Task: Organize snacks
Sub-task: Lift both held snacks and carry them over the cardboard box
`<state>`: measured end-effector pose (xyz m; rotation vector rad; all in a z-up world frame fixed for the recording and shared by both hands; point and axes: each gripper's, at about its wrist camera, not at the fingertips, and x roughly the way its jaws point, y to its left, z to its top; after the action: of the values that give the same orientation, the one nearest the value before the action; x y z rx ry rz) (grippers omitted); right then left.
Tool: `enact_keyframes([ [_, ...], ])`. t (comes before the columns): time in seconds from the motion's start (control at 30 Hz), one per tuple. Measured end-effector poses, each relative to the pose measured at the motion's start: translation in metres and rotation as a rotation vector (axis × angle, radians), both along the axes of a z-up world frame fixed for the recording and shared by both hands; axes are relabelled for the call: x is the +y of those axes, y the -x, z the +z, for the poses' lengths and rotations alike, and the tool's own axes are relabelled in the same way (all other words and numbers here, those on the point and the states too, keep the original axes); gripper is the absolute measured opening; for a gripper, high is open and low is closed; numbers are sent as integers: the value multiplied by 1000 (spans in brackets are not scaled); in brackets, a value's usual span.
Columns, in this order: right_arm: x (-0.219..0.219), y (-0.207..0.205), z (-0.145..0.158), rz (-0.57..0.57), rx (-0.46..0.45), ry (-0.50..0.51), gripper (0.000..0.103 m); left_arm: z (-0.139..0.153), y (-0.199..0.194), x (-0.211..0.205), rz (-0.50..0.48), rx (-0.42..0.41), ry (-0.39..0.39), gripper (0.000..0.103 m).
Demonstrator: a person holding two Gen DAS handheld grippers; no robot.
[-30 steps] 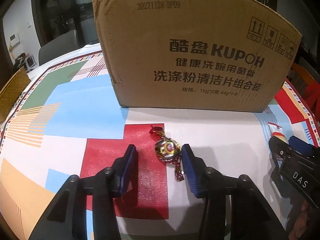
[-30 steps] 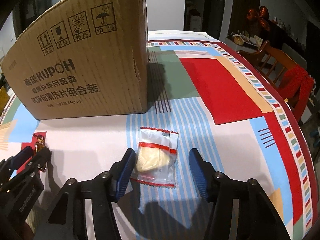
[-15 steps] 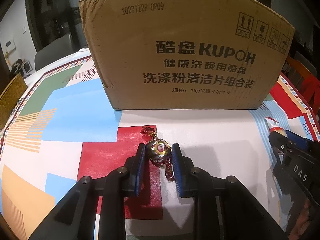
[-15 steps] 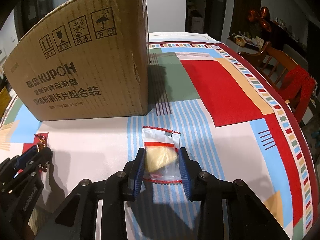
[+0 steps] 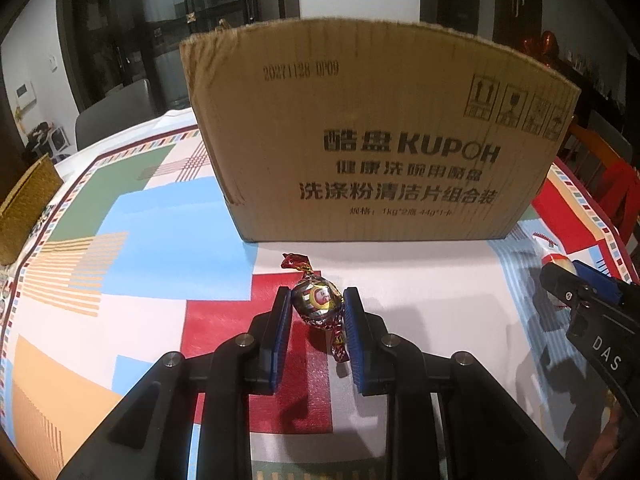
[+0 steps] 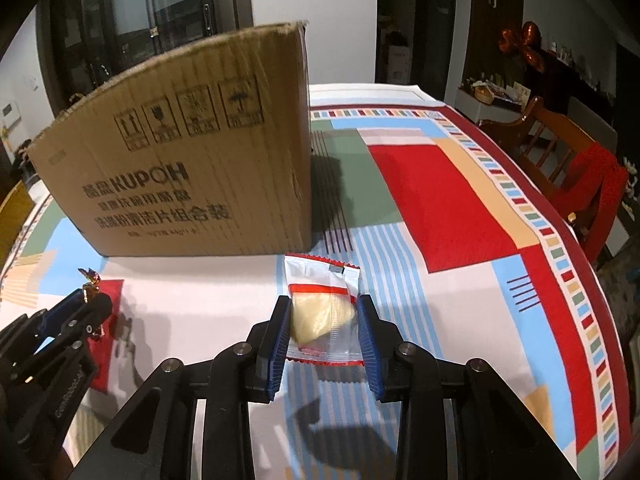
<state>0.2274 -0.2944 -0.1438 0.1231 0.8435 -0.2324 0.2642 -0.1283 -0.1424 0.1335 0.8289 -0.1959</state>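
Observation:
My left gripper is shut on a round foil-wrapped candy with red twisted ends and holds it above the tablecloth. My right gripper is shut on a clear snack packet with red stripes and a pale yellow piece inside, lifted off the table. A tall cardboard box printed KUPOH stands just beyond both grippers; it also shows in the right wrist view. The right gripper shows at the right edge of the left wrist view, and the left gripper at the lower left of the right wrist view.
The table carries a colourful patchwork tablecloth. A woven basket sits at the far left edge. A wooden chair with a red cloth stands off the table's right side. Dark glass doors are behind.
Both grippers closed from wide open onto their snacks, the left on the candy, the right on the packet, and both have risen off the table.

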Motion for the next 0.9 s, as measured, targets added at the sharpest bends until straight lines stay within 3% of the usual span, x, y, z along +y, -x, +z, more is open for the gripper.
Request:
enact_keyframes([
  [0.9, 15, 8, 65, 49, -117, 19, 34, 53, 8, 13, -7, -56, 20, 26],
])
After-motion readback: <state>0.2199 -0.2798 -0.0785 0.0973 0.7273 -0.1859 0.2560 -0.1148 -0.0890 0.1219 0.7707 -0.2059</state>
